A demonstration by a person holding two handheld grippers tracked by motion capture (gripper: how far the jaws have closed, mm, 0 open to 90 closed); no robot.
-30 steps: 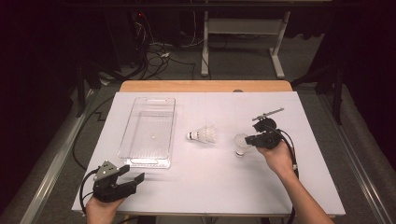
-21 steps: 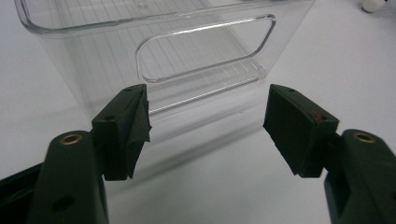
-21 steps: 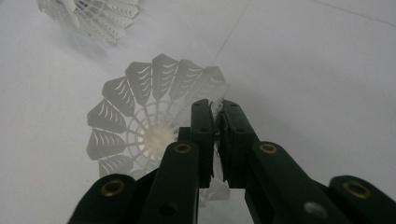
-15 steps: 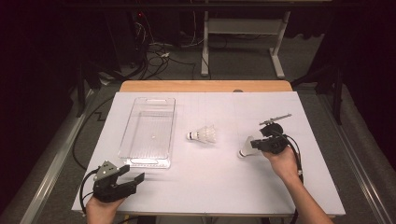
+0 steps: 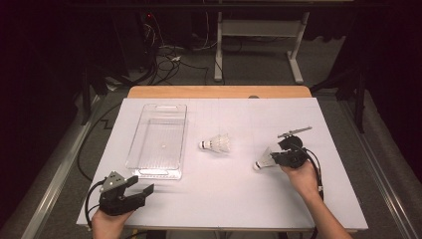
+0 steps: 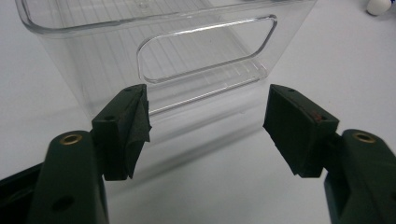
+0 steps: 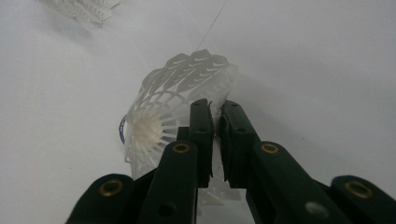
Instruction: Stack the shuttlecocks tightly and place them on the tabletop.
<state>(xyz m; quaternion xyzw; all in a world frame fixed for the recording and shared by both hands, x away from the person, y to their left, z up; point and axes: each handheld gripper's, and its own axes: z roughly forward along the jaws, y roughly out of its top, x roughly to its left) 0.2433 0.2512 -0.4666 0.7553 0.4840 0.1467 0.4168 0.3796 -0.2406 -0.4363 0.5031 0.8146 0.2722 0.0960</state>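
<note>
Right claw [image 7: 215,116] pinching shuttlecock [image 7: 173,98] skirt rim

Overhead light is hitting the white table [image 5: 224,184] evenly, surroundings sitting dark, close-up jaws blurring slightly, shadows soft.

Tray [image 5: 158,142] left of two shuttlecocks [image 5: 216,144]

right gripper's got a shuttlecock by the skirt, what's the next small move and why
Probably lift it and carry it left toward the clear bin. The right gripper is shut on the skirt of the shuttlecock, low over the table. The bin is empty, and a second shuttlecock lies between.
</note>
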